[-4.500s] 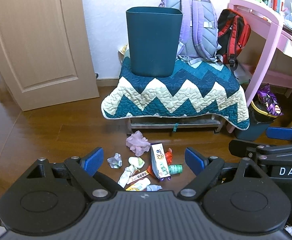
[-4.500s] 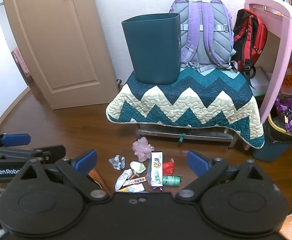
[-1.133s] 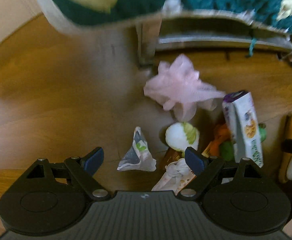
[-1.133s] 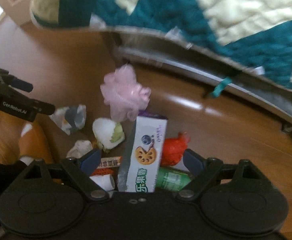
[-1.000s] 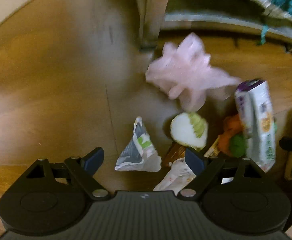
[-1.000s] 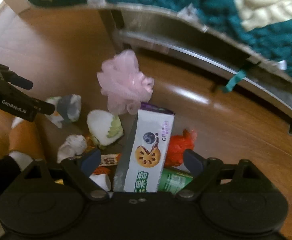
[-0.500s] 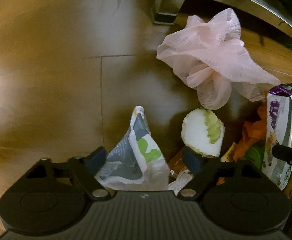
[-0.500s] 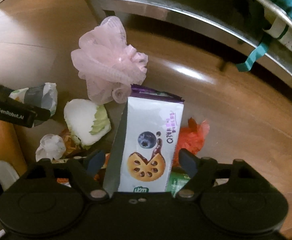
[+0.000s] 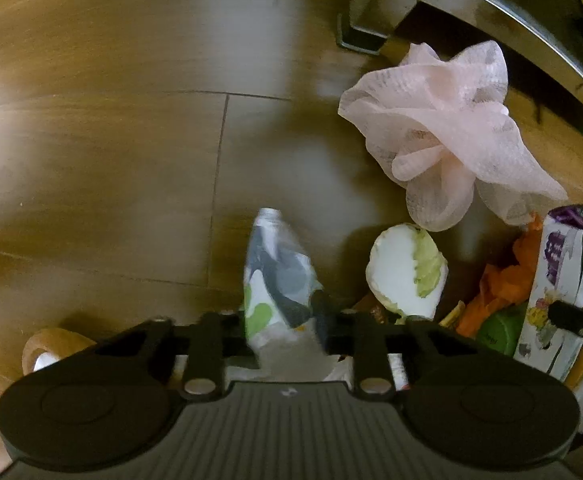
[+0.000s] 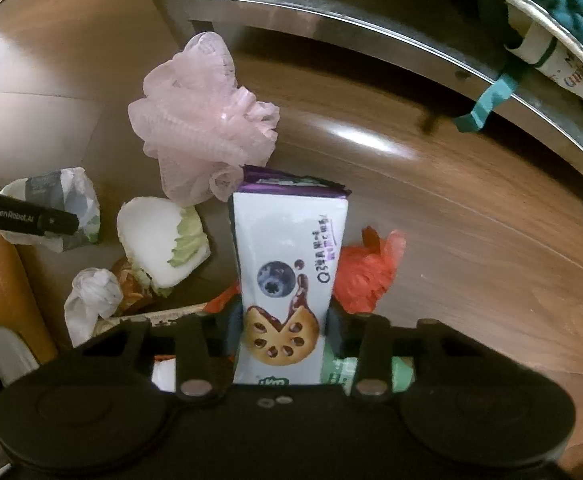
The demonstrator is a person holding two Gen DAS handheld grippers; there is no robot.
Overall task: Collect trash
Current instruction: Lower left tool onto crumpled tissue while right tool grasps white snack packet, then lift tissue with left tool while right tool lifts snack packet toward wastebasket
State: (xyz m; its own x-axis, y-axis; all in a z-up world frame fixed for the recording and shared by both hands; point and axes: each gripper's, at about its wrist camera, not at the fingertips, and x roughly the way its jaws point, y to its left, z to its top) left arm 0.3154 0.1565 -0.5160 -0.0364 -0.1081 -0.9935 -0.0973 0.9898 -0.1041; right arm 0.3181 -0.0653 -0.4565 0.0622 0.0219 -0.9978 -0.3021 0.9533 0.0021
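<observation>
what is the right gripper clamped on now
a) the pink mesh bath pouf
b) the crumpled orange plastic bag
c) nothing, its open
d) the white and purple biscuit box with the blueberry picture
d: in the right wrist view the right gripper has its fingers pressed against both sides of the white and purple biscuit box with the blueberry picture.

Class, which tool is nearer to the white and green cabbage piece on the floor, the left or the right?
Left, though only narrowly. The left tool, clamping the crumpled wrapper, sits just left of the cabbage piece. The right tool grips the cookie box on its far side.
</observation>
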